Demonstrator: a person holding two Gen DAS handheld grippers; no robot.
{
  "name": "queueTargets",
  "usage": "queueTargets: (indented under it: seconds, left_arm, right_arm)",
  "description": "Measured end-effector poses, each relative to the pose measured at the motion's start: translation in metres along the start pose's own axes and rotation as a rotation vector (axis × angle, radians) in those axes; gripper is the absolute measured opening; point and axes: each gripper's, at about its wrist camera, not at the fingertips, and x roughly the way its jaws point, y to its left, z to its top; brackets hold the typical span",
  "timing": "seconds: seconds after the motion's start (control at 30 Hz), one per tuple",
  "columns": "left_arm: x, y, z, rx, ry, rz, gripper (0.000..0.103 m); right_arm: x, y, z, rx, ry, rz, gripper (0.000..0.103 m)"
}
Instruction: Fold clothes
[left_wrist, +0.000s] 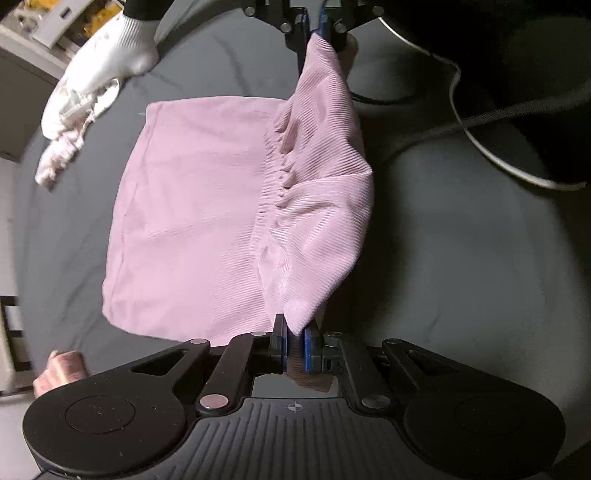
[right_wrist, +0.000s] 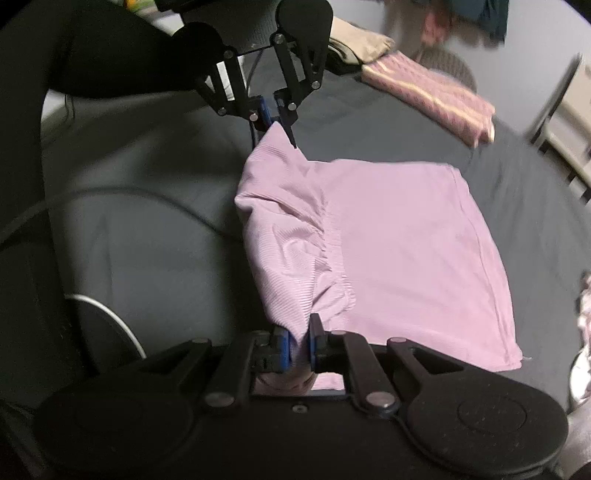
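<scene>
A pink ribbed garment (left_wrist: 192, 206) lies on the dark grey cloth-covered surface (left_wrist: 461, 258), its far part flat and its near edge lifted into a fold. My left gripper (left_wrist: 295, 338) is shut on one corner of that lifted edge. At the top of the left wrist view, my right gripper (left_wrist: 314, 26) is shut on the other corner. The right wrist view shows the same from the other side: the pink garment (right_wrist: 406, 240), my right gripper (right_wrist: 300, 341) pinching its corner, and my left gripper (right_wrist: 275, 120) holding the far corner.
A white and pale pink bundle of clothes (left_wrist: 92, 85) lies at the far left. A folded pink striped garment (right_wrist: 432, 96) and a beige piece (right_wrist: 362, 44) sit at the table's far side. Cables (left_wrist: 480, 122) cross the right side. A hand (left_wrist: 62, 369) shows beside my left gripper.
</scene>
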Motion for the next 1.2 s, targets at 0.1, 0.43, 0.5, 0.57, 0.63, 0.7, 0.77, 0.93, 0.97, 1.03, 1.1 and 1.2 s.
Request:
queueTargets:
  seconds: [0.1,0.43,0.5,0.57,0.63,0.7,0.77,0.93,0.97,1.03,1.1,1.2]
  left_arm:
    - [0.002,0.039,0.004,-0.051,-0.008,-0.072,0.007]
    - [0.054,0.138,0.008,-0.201,-0.002,-0.173,0.008]
    - [0.065,0.148,0.009,-0.223,0.001,-0.188,0.008]
    - [0.076,0.157,0.01,-0.241,0.007,-0.203,0.008]
    - [0.085,0.166,0.011,-0.257,0.013,-0.217,0.008]
    - [0.094,0.175,0.011,-0.274,0.019,-0.23,0.008]
    - [0.101,0.184,0.011,-0.296,0.023,-0.241,0.008]
    - [0.118,0.205,0.009,-0.385,0.03,-0.268,0.008]
    - [0.12,0.207,0.01,-0.39,0.028,-0.266,0.008]
    - [0.124,0.21,0.011,-0.397,0.021,-0.25,0.008]
    - [0.126,0.215,0.011,-0.421,0.018,-0.245,0.008]
    - [0.127,0.218,0.011,-0.439,0.009,-0.227,0.008]
  right_arm:
    - [0.0,-0.036,0.003,0.058,0.027,0.074,0.01]
    - [0.03,-0.15,0.004,0.291,0.066,0.299,0.011]
    - [0.038,-0.162,0.003,0.296,0.075,0.313,0.011]
    - [0.046,-0.175,-0.001,0.322,0.086,0.331,0.011]
    - [0.048,-0.186,-0.007,0.363,0.086,0.353,0.011]
    - [0.052,-0.2,-0.011,0.408,0.081,0.374,0.011]
    - [0.055,-0.213,-0.016,0.46,0.073,0.387,0.011]
    - [0.067,-0.233,-0.029,0.519,0.062,0.379,0.02]
    - [0.068,-0.235,-0.031,0.517,0.057,0.374,0.021]
    - [0.069,-0.238,-0.033,0.513,0.046,0.368,0.021]
    - [0.067,-0.242,-0.035,0.515,0.031,0.369,0.018]
    - [0.06,-0.246,-0.037,0.488,0.017,0.382,0.006]
